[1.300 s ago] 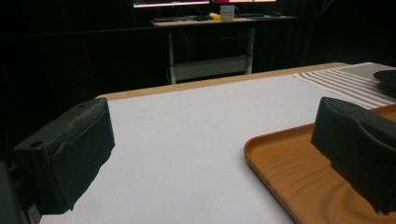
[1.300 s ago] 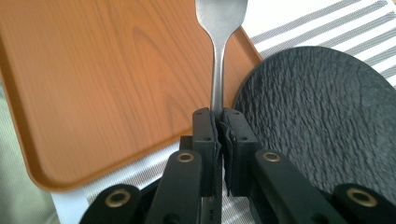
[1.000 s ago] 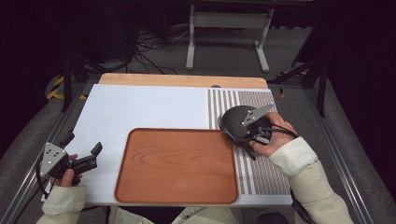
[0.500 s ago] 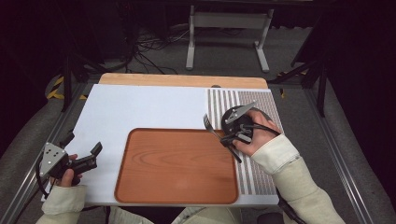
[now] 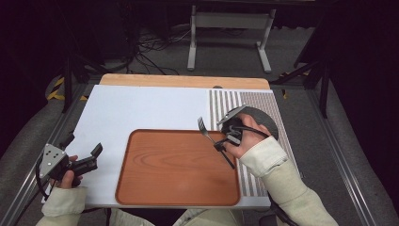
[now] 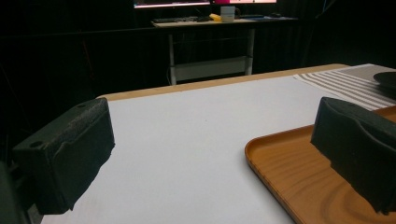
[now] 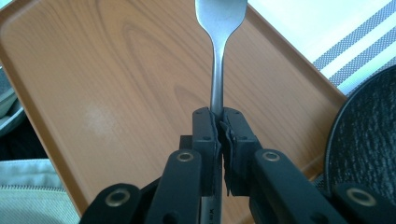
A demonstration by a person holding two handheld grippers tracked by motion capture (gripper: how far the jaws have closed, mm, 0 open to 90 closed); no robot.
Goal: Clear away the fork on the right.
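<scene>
Right gripper (image 5: 221, 145) clamped tight on a fork (image 5: 210, 136) handle, above the wooden tray's (image 5: 179, 197) right edge. Left gripper (image 5: 83, 154) spread wide and empty, near the counter's (image 5: 141, 108) front-left corner.

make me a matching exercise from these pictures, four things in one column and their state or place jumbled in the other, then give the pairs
Things
1. fork
2. wooden tray
3. left hand-held gripper
4. dark plate

States or places
A. jaws wide apart, over the white mat beside the tray
B. clamped by its handle in the right hand-held gripper, head out over the tray
C. on the striped mat, behind the right hand
D. nothing resting on it, at the near middle of the table

Pairs: 1-B, 2-D, 3-A, 4-C
</scene>
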